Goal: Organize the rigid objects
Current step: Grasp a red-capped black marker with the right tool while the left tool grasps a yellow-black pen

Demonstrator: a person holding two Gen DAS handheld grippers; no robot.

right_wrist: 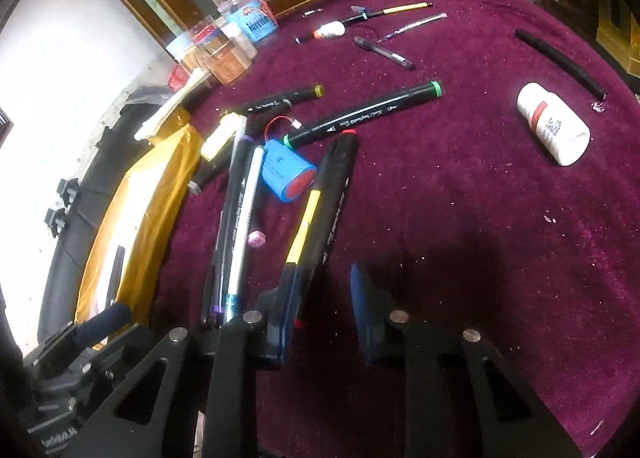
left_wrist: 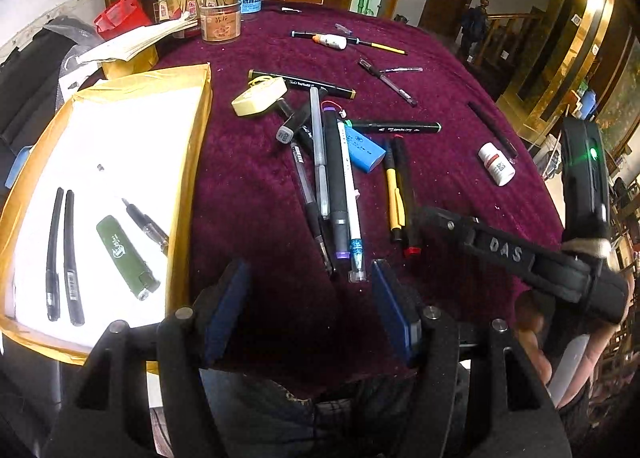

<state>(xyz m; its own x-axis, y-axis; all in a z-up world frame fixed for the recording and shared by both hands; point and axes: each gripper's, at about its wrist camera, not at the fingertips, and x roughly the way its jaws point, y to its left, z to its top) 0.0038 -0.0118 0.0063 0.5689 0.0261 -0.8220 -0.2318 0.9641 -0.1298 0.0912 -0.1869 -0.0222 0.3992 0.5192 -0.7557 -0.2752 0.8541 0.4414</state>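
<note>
Far left: a yellow-rimmed tray [left_wrist: 196,145] with a white floor, holding two black pens [left_wrist: 64,254] side by side, a green lighter [left_wrist: 126,256] and a clear-barrelled pen [left_wrist: 148,223] beside it. Just right of the tray, on the maroon tablecloth [left_wrist: 248,193]: a cream tape dispenser [left_wrist: 260,95] against a long black marker [left_wrist: 304,83]. Centre — a crossed heap of pens and markers [left_wrist: 332,185], with a blue battery pack [left_wrist: 364,147] wedged among them and a green-capped marker [left_wrist: 394,126] pointing right. Left gripper [left_wrist: 310,306] low over the cloth short of the heap, jaws spread, nothing between the blue pads [left_wrist: 228,306]. Next right: a yellow-and-black pen [right_wrist: 302,234] and a red-tipped black marker [right_wrist: 334,193] lying together; right gripper [right_wrist: 320,310] parted, its left pad beside their near ends — contact impossible to tell. Farther right, well apart: a white pill bottle [right_wrist: 554,123] on its side, a black stick [right_wrist: 560,59] beyond it.
</note>
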